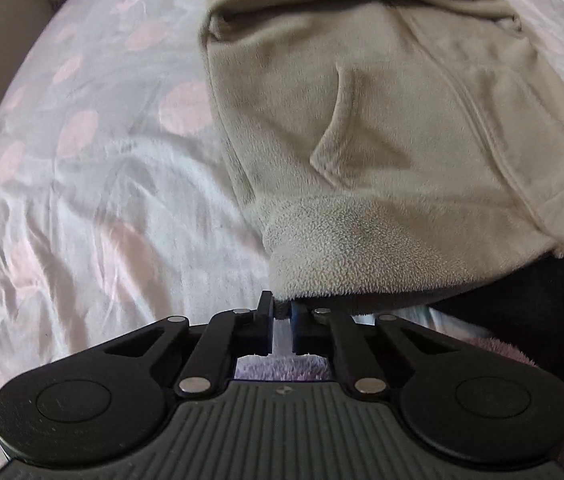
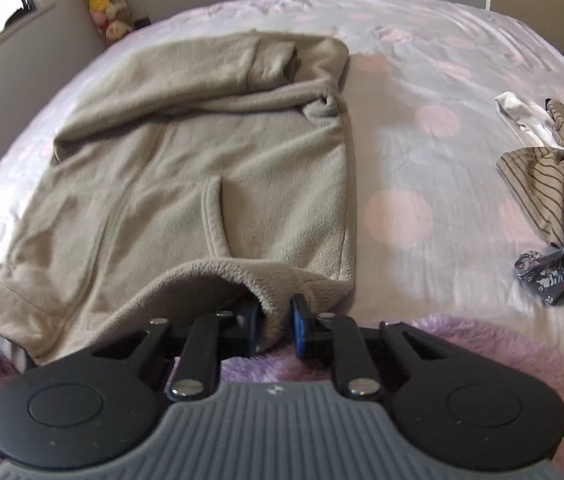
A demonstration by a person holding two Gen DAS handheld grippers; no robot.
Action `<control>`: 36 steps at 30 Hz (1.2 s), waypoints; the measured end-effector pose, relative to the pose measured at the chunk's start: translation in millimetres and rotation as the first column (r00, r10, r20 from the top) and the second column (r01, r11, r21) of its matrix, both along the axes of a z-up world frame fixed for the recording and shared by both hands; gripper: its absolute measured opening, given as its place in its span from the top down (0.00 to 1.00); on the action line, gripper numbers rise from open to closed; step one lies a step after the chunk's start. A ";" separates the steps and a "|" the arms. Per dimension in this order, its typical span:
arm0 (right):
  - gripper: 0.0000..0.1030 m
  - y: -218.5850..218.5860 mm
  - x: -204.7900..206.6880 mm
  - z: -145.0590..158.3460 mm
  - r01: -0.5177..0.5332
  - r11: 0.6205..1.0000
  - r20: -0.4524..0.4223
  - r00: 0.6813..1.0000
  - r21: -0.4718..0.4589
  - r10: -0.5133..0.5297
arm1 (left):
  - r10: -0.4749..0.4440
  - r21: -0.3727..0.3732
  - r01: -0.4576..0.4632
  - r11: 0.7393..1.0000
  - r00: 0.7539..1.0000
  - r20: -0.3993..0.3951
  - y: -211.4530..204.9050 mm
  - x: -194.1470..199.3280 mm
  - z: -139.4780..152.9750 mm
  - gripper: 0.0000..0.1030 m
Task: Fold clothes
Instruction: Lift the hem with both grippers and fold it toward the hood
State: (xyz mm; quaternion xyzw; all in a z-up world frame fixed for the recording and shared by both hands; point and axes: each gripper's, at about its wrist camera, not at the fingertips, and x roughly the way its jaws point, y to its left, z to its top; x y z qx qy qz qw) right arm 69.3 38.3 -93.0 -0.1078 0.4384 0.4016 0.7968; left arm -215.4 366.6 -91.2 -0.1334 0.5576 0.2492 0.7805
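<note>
Both grippers pinch the fleece jacket's (image 2: 201, 168) near hem at lower centre: left gripper (image 1: 282, 312) apparently closed on its edge, right gripper (image 2: 275, 320) clamped on a bunched fold. Soft, thick and limp, it should sag between holds; the hem corners look the best grip.

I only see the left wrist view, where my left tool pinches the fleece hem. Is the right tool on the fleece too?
Observer: Yes. The right tool is shut on the hem of the fleece, at its other near corner.
Operator: Anything lying out past that side?
Observer: A striped garment and a floral garment are heaped at the right of the bed sheet, apart from the fleece.
Operator: How's the far end?
Observer: It lies wholly on the sheet, with one sleeve folded across it.
</note>
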 end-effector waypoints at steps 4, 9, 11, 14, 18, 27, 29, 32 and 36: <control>0.93 -15.2 -6.4 33.6 -0.005 0.999 0.070 0.998 0.053 0.002 | 0.015 0.084 -0.027 0.996 0.990 0.137 0.3 -11.6 50.5 0.97; 0.94 -22.8 -25.4 80.0 -0.035 0.996 0.248 0.969 0.086 0.012 | -0.046 0.246 -0.005 0.969 0.978 0.203 -15.8 -12.1 103.9 0.97; 0.94 -29.0 -31.7 95.9 -0.039 0.992 0.287 0.958 0.118 0.003 | -0.061 0.289 -0.012 0.957 0.968 0.243 -22.6 -15.0 124.3 0.98; 0.94 -40.5 -39.2 114.3 -0.028 0.985 0.324 0.945 0.170 -0.029 | -0.078 0.333 -0.026 0.942 0.952 0.295 -33.3 -20.3 151.4 0.99; 0.96 -59.3 -49.2 133.8 -0.009 0.972 0.360 0.930 0.236 -0.079 | -0.089 0.411 -0.069 0.909 0.931 0.354 -44.3 -39.8 182.1 1.00; 1.00 -99.7 -58.0 162.2 0.021 0.977 0.448 0.886 0.211 -0.116 | -0.119 0.458 -0.047 0.888 0.937 0.328 -48.1 -53.5 193.1 1.00; 1.00 -97.0 -59.4 156.0 -0.007 0.984 0.436 0.897 0.178 -0.072 | -0.159 0.455 0.005 0.890 0.940 0.301 -53.9 -47.2 181.1 1.00; 0.94 -80.5 -63.5 142.0 -0.073 0.989 0.412 0.911 0.126 0.015 | -0.233 0.426 0.102 0.899 0.935 0.268 -64.1 -31.7 160.1 1.00; 0.87 -51.4 -74.3 120.6 -0.178 0.983 0.383 0.912 0.041 0.149 | -0.344 0.408 0.248 0.879 0.921 0.182 -86.4 -8.2 127.3 0.96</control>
